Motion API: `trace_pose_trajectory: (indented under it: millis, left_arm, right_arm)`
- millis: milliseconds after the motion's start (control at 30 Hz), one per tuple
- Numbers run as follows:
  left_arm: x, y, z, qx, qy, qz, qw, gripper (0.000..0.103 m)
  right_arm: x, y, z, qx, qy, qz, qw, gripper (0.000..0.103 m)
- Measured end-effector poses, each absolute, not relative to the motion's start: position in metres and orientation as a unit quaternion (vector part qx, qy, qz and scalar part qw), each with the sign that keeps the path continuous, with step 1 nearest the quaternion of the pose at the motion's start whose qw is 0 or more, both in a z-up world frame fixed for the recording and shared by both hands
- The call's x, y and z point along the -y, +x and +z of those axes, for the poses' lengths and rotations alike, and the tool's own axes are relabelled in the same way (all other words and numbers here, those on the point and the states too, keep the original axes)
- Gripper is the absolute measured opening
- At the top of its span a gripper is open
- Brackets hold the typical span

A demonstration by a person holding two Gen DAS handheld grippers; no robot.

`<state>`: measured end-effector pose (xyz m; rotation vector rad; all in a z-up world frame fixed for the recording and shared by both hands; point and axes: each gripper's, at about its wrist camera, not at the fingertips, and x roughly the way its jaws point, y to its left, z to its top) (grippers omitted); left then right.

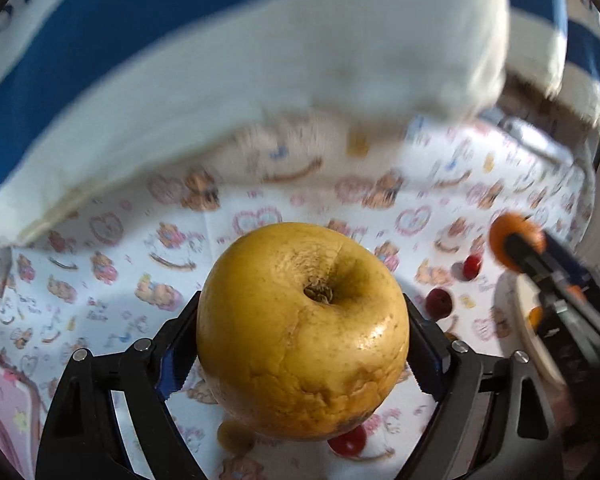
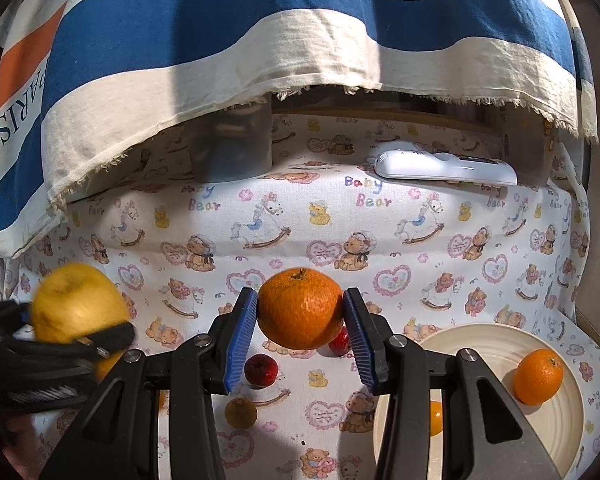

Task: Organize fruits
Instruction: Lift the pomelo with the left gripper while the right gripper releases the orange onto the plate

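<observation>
My left gripper is shut on a large yellow apple and holds it above the bear-print cloth; it also shows at the left of the right wrist view. My right gripper is shut on an orange, held above the cloth; the orange shows at the right of the left wrist view. A cream plate at the lower right holds a second orange and a small orange fruit. Small red fruits and a small yellow fruit lie on the cloth.
A blue, cream and orange striped cloth hangs over the back of the table. A white remote-like device and a grey translucent container stand at the back. A pink item lies at the lower left.
</observation>
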<state>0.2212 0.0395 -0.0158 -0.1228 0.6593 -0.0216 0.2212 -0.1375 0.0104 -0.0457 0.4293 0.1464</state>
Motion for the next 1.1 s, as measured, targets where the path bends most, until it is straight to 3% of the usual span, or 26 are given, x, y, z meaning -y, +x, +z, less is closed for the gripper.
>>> trace_pose_trajectory:
  millis: [33, 100, 200, 267, 1100]
  left_arm:
    - [-0.039, 0.215, -0.011, -0.318, -0.060, -0.011, 0.946, 0.087]
    - [-0.038, 0.207, 0.000, -0.305, -0.052, -0.009, 0.951, 0.087]
    - [-0.028, 0.189, 0.018, -0.286, -0.032, -0.002, 0.958, 0.088]
    - [-0.022, 0.178, 0.026, -0.280, -0.026, 0.005, 0.960, 0.088]
    - [-0.015, 0.126, 0.035, -0.248, -0.055, -0.028, 0.967, 0.088]
  right_arm:
    - [0.138, 0.221, 0.011, -0.213, -0.020, 0.073, 0.974, 0.044]
    - [0.139, 0.217, 0.017, -0.203, -0.012, 0.072, 0.977, 0.031]
    - [0.136, 0.208, 0.031, -0.175, -0.018, 0.070, 0.982, 0.031]
    - [0.131, 0.205, 0.033, -0.177, -0.024, 0.084, 0.980, 0.024]
    - [0.217, 0.170, 0.059, -0.210, -0.008, 0.098, 0.973, 0.024]
